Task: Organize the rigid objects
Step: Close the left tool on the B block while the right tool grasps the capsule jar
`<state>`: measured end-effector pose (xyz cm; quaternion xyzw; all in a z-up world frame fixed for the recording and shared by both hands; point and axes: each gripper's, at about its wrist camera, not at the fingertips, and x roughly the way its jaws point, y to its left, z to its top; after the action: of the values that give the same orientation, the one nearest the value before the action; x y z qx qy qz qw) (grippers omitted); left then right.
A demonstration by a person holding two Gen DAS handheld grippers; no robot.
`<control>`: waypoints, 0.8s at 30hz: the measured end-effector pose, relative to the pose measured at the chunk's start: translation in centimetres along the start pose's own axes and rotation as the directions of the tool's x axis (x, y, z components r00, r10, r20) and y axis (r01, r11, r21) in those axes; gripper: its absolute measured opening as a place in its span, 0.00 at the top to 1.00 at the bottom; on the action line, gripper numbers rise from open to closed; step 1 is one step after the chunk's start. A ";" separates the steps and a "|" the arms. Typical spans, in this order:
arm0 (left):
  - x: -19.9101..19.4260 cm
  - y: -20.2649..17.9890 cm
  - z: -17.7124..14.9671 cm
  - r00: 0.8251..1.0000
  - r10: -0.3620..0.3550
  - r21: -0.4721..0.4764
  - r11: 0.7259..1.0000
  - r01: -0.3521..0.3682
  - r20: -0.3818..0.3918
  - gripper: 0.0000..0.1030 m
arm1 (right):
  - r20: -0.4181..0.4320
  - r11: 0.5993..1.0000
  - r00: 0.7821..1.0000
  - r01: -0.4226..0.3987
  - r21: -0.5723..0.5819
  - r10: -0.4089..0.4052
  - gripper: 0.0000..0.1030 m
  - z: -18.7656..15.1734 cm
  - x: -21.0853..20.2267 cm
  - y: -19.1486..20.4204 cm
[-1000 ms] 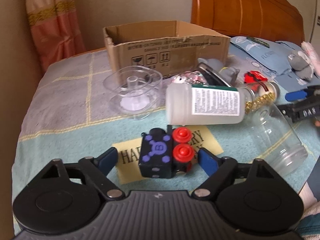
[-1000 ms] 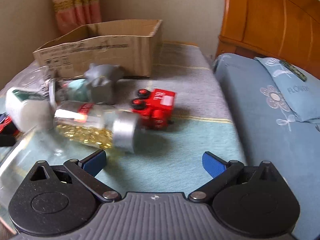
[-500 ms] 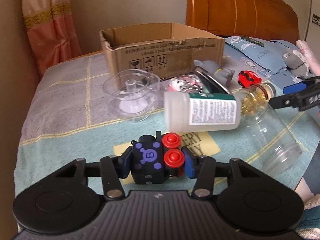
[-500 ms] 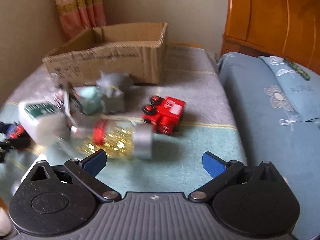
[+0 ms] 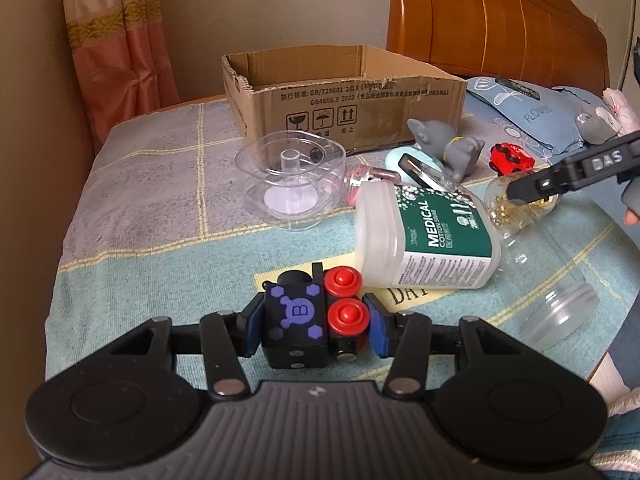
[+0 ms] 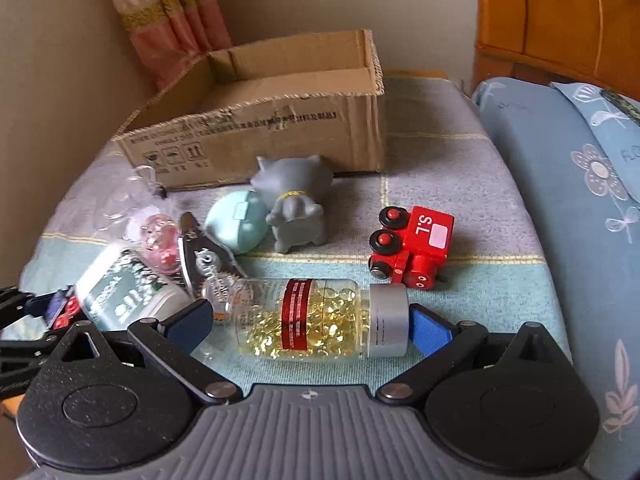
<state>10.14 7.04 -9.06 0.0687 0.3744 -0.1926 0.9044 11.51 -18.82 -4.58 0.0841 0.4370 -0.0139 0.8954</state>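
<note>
My left gripper (image 5: 314, 322): fingers clenched on black toy train (image 5: 310, 320), blue pads pressing both its sides, toy held low over blanket-covered surface (image 5: 152, 184) beside yellow card. White cotton-swab tub (image 5: 428, 236) lies on side just beyond. My right gripper (image 6: 310, 326): fingers spread wide, released, capsule bottle (image 6: 316, 320) lying crosswise between pads; contact at silver cap cannot be told. Red toy train (image 6: 412, 244) near, cardboard box (image 6: 272, 120) behind.
</note>
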 end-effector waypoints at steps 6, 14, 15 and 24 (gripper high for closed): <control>0.1 0.2 0.0 1.000 -0.004 0.000 1.000 0.004 -0.004 0.52 | -0.020 0.992 0.993 0.117 -0.040 -0.118 0.00 -0.1 1.0 1.2; 0.1 0.3 0.4 1.000 -0.011 0.000 1.000 0.011 -0.024 0.52 | -0.034 0.984 0.989 0.138 -0.111 -0.143 0.07 -0.4 0.6 1.4; 0.1 0.4 0.4 1.000 -0.011 -0.003 1.000 0.011 -0.029 0.52 | -0.039 0.983 0.989 0.140 -0.117 -0.146 0.07 -0.3 0.6 1.5; -1.1 1.0 1.6 0.998 -0.004 0.001 1.000 0.004 -0.070 0.52 | -0.083 0.990 0.994 0.057 -0.128 -0.067 0.07 0.3 -0.6 0.4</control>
<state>10.90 7.85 -7.15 0.0751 0.4060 -0.1923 0.8903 11.42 -18.49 -3.81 0.0146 0.4780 -0.0106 0.8782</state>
